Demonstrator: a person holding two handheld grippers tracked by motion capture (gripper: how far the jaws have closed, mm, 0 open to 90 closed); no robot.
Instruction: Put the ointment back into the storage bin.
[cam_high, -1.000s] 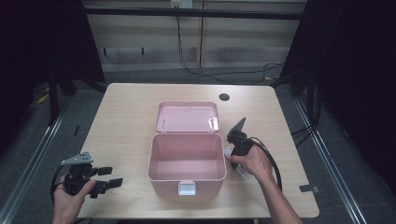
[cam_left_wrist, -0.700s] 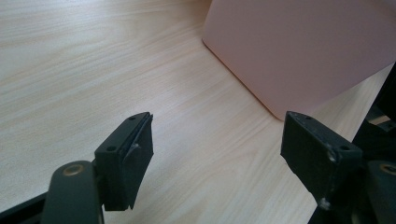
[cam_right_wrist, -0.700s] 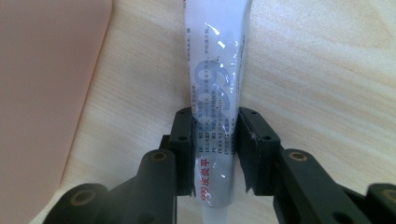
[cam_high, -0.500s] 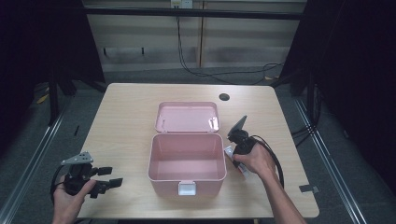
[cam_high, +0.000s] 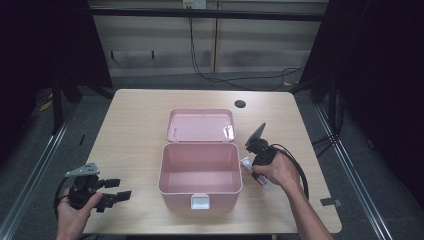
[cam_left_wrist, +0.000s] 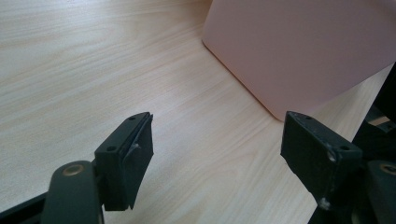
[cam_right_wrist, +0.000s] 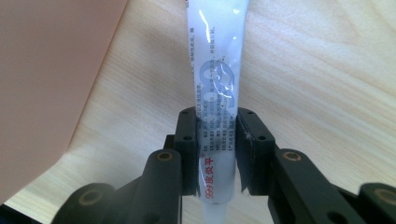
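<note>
White ointment tube (cam_right_wrist: 215, 93) is clamped across its printed body by the right hand-held gripper (cam_right_wrist: 217, 154), lying on the table (cam_high: 135, 125) just right of the open pink box (cam_high: 200, 170), presumably for loading. Left hand-held gripper (cam_left_wrist: 219, 154) is held wide open, empty, left of the box.

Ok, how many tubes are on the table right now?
1: the white tube, clamped in the right gripper on the table right of the pink box. Others may be hidden.

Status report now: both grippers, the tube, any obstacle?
Right gripper shut on white plastic tube, tube on table. Left gripper open, empty. Open pink plastic box beside tube; nothing between.
</note>
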